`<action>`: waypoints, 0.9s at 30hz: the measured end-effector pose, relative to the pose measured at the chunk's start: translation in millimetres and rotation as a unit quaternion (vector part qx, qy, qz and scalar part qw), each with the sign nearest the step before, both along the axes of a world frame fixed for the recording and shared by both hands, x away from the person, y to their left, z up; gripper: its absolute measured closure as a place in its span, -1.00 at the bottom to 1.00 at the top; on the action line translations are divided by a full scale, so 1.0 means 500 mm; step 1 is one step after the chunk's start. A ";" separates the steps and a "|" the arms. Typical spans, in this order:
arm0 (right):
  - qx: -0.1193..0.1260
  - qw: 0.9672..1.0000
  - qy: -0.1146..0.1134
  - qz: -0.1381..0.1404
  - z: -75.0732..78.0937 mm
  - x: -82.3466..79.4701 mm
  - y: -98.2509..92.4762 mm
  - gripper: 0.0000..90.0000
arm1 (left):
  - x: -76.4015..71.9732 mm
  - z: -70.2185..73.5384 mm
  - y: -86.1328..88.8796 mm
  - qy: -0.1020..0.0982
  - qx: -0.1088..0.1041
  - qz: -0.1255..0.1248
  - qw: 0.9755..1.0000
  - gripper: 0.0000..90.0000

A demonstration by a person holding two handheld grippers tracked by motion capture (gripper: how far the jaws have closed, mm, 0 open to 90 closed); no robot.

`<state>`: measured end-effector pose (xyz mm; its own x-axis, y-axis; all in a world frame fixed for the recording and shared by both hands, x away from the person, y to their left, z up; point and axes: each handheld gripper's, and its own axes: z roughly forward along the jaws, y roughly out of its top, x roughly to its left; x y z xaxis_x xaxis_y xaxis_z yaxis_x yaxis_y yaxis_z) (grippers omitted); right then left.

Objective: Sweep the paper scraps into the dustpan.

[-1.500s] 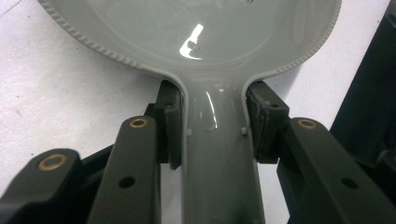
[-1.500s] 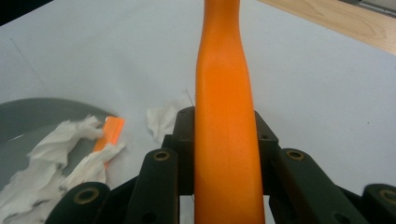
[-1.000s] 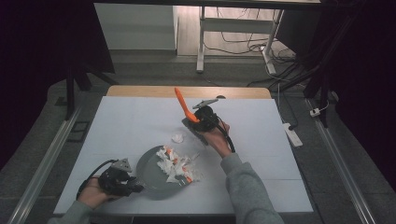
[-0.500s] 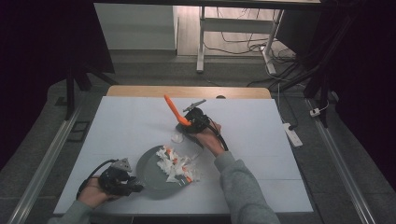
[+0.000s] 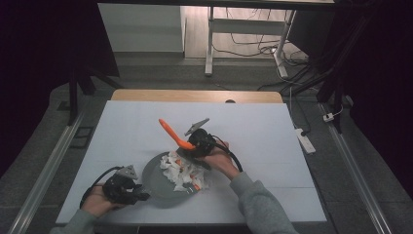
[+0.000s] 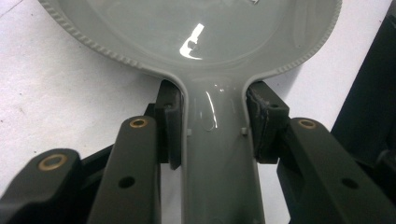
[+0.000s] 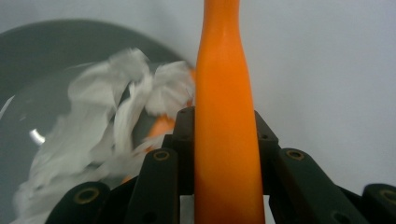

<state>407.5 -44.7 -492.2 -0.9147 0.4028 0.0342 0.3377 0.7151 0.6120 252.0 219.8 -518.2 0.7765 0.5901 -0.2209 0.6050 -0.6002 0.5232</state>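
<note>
Orange handle (image 7: 224, 140), head cut off

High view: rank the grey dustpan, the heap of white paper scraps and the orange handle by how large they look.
1. grey dustpan
2. heap of white paper scraps
3. orange handle, long but thin; it is raised nearer the camera, so its true size is less certain.

The desk (image 5: 272, 131) has a white top. Beyond it stands a white frame (image 5: 210, 39); cables (image 5: 253, 34) and a power strip (image 5: 305, 140) lie on the floor.
</note>
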 end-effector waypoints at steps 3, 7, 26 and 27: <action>0.011 1.000 -0.003 0.013 0.012 -0.024 -0.004 0.56 | 0.000 0.000 -0.001 0.000 -0.001 0.002 1.000 0.37; 0.041 0.999 -0.018 0.001 0.040 -0.034 -0.026 0.56 | -0.001 0.000 -0.001 0.000 -0.001 0.003 1.000 0.37; 0.068 0.988 -0.036 -0.132 0.033 0.014 -0.122 0.56 | 0.000 0.000 -0.002 0.001 -0.002 0.001 1.000 0.37; 0.061 0.988 -0.033 -0.135 0.028 0.019 -0.115 0.56 | 0.000 0.000 -0.002 0.001 -0.002 0.001 1.000 0.37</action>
